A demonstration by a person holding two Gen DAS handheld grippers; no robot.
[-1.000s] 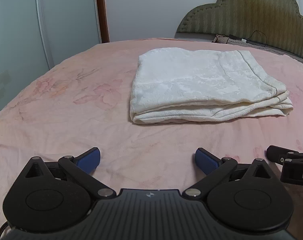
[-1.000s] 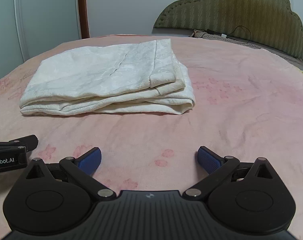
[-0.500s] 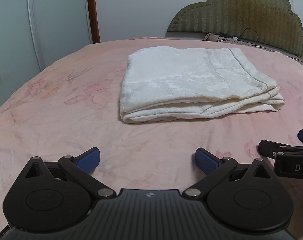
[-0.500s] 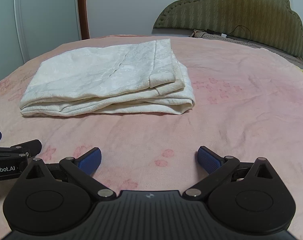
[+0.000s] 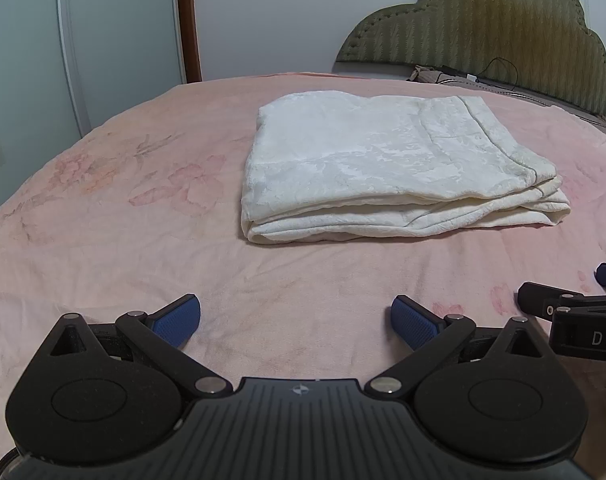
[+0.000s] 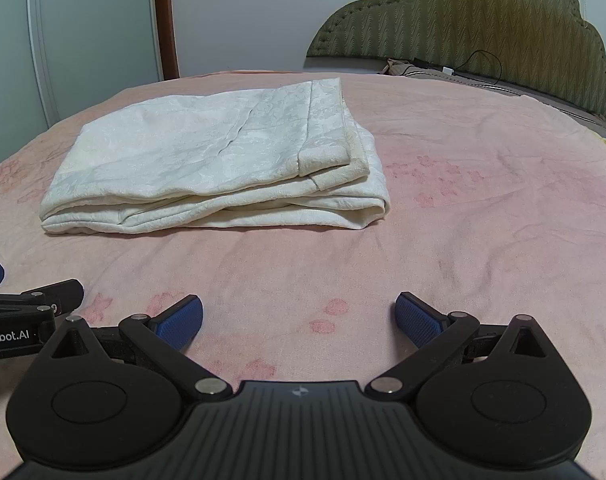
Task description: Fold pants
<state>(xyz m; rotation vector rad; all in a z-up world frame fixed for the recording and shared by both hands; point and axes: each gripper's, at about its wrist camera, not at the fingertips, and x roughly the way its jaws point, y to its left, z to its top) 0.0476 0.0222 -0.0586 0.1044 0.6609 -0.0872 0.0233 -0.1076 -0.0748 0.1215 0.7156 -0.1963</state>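
Since the earlier frames your left gripper (image 5: 295, 322) has swung slightly, so the folded pants (image 5: 387, 172) now sit further left in its view than a second ago; your right gripper's view is almost unchanged.

Left wrist view: the pants lie as a flat, layered cream rectangle on the pink bed (image 5: 115, 208), well ahead of the jaws and apart from them. The jaws stand wide apart and hold nothing; only bedcover shows between the blue pads. At the right edge, part of your right gripper (image 5: 575, 312) is visible, just beside the left one.

Right wrist view: the same pants (image 6: 207, 160) rest left of centre, stacked edges facing you, one hem end showing on top at the right. The right gripper (image 6: 299, 320) is likewise spread open and empty, hovering low over the bed (image 6: 483, 208). Your left gripper (image 6: 27, 304) enters at the left edge.

Judgement: the folding appears complete; the bundle is compact and nothing grips it. At most, the slightly uneven right-hand layers could be squared.
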